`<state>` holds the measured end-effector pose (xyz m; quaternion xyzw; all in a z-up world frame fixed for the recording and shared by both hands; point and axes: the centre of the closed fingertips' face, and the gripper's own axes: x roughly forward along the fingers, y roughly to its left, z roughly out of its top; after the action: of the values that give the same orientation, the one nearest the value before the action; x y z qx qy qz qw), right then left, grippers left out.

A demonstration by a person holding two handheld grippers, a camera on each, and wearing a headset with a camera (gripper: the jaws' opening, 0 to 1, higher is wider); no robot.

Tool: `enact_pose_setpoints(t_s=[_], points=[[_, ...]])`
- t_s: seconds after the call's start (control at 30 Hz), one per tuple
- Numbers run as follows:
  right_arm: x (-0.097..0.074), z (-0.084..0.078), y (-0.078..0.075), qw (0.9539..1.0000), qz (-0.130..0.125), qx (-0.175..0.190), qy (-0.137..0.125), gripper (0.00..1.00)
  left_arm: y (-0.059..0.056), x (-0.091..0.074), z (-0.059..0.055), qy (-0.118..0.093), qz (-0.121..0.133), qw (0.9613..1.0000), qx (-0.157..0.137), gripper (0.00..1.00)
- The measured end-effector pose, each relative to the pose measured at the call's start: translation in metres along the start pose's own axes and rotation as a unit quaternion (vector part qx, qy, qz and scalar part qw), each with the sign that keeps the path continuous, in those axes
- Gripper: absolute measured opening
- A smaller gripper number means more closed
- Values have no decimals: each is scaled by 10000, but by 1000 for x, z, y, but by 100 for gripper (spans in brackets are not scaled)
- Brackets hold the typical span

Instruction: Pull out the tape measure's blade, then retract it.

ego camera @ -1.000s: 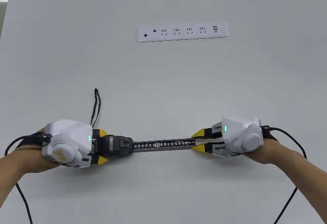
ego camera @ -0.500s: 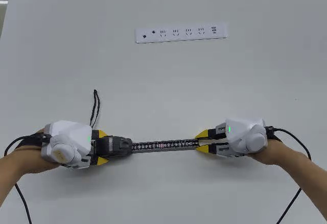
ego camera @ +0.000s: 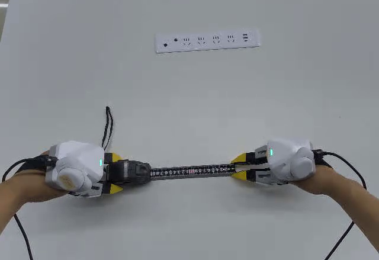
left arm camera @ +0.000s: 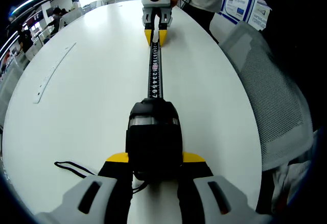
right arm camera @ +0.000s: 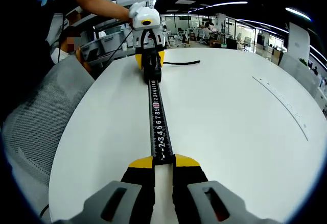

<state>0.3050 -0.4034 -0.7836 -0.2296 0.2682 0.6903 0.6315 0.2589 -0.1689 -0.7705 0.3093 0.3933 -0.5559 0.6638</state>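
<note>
A wide white table (ego camera: 189,94) is spreading across the head view, smooth and matte; the gripper views are showing an open office around it, with strip lights running along a dark ceiling, shelves carrying bins, desks far off, and one grey mesh chair (left arm camera: 260,91) standing just beside the table edge; one white power strip (ego camera: 207,41) is lying flat at the far side of the table, well apart from the work, with a row of sockets facing up. Near the person, from the left: one hand (ego camera: 26,183) is gripping the left gripper (ego camera: 118,172), whose two yellow-tipped jaws are closing tightly around the one tape measure (ego camera: 131,172), a black case resting on the table surface; one thin black strap (ego camera: 108,127) is looping away from the case towards the far side. One dark blade (ego camera: 189,170), printed with white numbers, is stretching straight out of the case to the right, running low along the table between the two grippers. At its end the right gripper (ego camera: 238,167) is pinching the blade's tip, its jaws almost fully together with only the blade between them; the other hand (ego camera: 323,180) is holding that gripper, and one black cable is trailing back from each of the two tools.
</note>
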Motion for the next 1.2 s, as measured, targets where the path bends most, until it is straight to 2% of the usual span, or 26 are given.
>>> enact_pose_setpoints(t_s=[1.2], points=[[-24,-19,-5,9999,-36,57,97,10,0,-1,-1,75,-10,10000,16,30]])
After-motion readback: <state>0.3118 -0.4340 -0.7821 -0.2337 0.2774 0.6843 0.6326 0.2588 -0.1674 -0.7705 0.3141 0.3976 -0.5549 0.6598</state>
